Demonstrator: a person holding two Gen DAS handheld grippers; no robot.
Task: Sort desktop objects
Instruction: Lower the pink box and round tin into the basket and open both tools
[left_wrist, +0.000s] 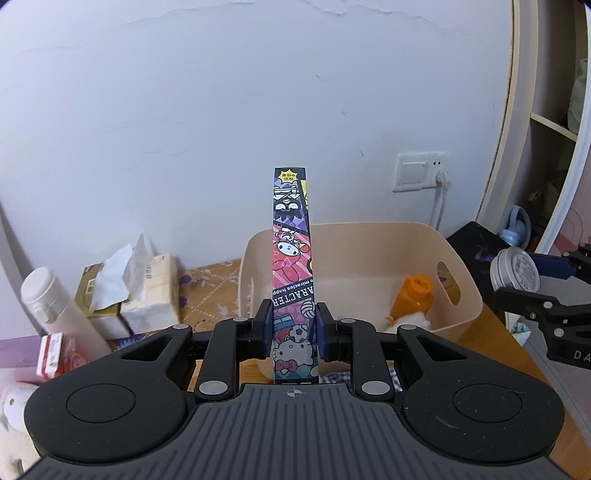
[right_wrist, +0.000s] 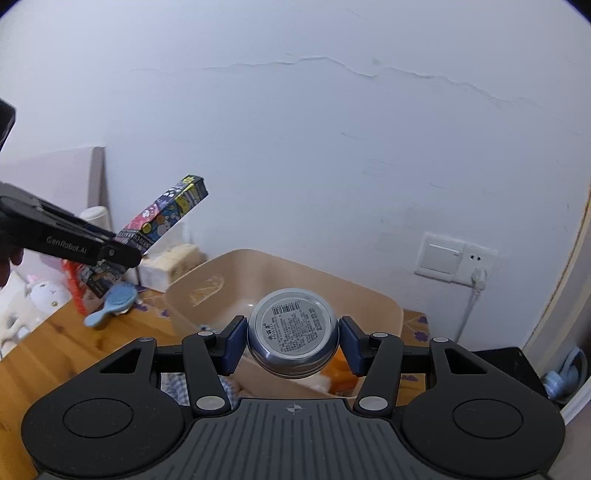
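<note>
Cartoon-printed box (left_wrist: 293, 266), long and narrow, is being held in the left tongs (left_wrist: 294, 332), whose two blue pads are pressing against its long sides near the lower end. From the left wrist view the box is standing upright in front of the beige storage bin (left_wrist: 424, 236); from the right wrist view the same box (right_wrist: 166, 214) is tilting up and away from the left tongs (right_wrist: 110, 251), left of the bin (right_wrist: 280, 269).

Round metal tin (right_wrist: 293, 332) is being gripped in the right tongs (right_wrist: 293, 341), closed on its rim from both sides, with its labelled flat face and barcode turned toward the camera. The tin is hovering just in front of the bin's near wall. In the left wrist view the tin (left_wrist: 515, 271) and right tongs (left_wrist: 543, 284) are appearing to the right of the bin.

Inside the bin, an orange bottle (left_wrist: 413, 297) is lying against the right-hand wall beside a white fluffy item (left_wrist: 408, 321).

Left of the bin, on the bench (right_wrist: 74, 339), are resting a tissue pack (left_wrist: 147, 291), a white flask (left_wrist: 55, 310) and a blue hairbrush (right_wrist: 110, 304). A wall socket with a white plug (left_wrist: 423, 171) is sitting on the wall behind the bin.
</note>
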